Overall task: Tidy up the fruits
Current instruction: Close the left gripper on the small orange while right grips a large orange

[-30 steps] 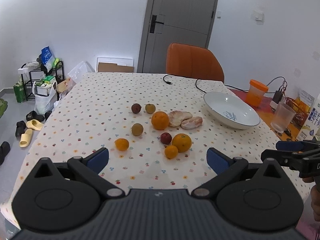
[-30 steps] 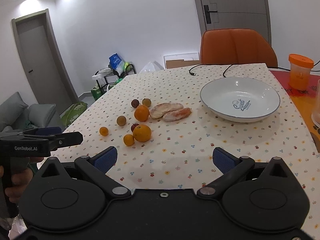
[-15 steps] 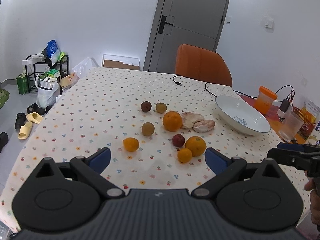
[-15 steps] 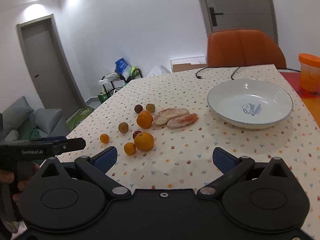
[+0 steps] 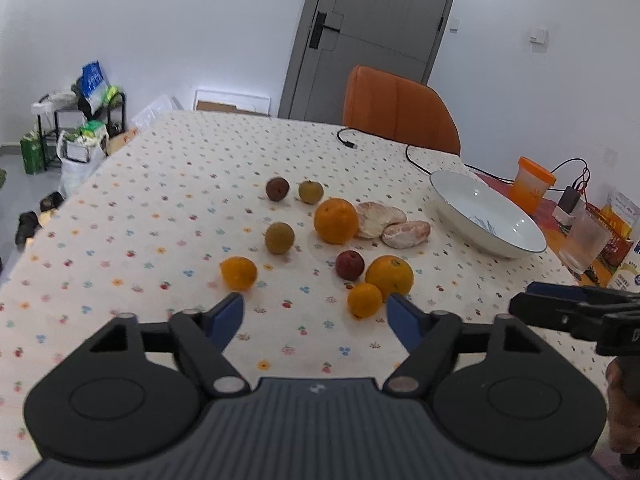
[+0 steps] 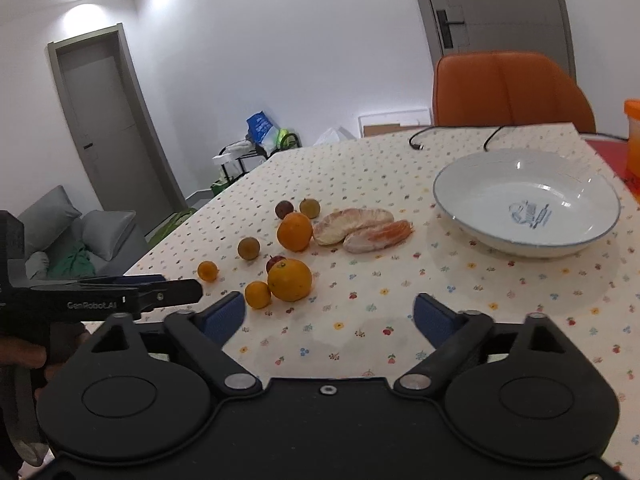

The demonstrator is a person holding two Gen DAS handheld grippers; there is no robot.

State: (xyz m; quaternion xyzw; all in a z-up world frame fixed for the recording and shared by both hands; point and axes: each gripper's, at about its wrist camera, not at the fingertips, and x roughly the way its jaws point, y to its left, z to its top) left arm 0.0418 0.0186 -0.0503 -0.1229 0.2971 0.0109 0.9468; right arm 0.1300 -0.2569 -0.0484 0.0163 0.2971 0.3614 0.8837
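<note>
Several fruits lie loose on the dotted tablecloth: two large oranges (image 5: pixel 335 221) (image 5: pixel 389 276), two small oranges (image 5: pixel 238 273) (image 5: pixel 364 300), a red fruit (image 5: pixel 349 265), brownish round fruits (image 5: pixel 279 237) and two peeled pomelo segments (image 5: pixel 405 234). A white bowl (image 5: pixel 516 246) stands empty to the right. My left gripper (image 5: pixel 315 317) hovers short of the near fruits; its jaws are closing with nothing between them. My right gripper (image 6: pixel 329 316) hangs over bare cloth in front of the bowl (image 6: pixel 448 204), its jaws also closing on nothing.
An orange chair (image 5: pixel 398 110) stands at the table's far side, with a black cable (image 5: pixel 408 152) on the cloth. An orange-lidded jar (image 5: pixel 532 188), a clear cup (image 5: pixel 586 240) and packets crowd the right edge. A person's hand (image 6: pixel 24 356) holds the other gripper at left.
Both grippers have sunk toward the table and moved closer to the fruits. The jaws of both have narrowed, the left ones more.
</note>
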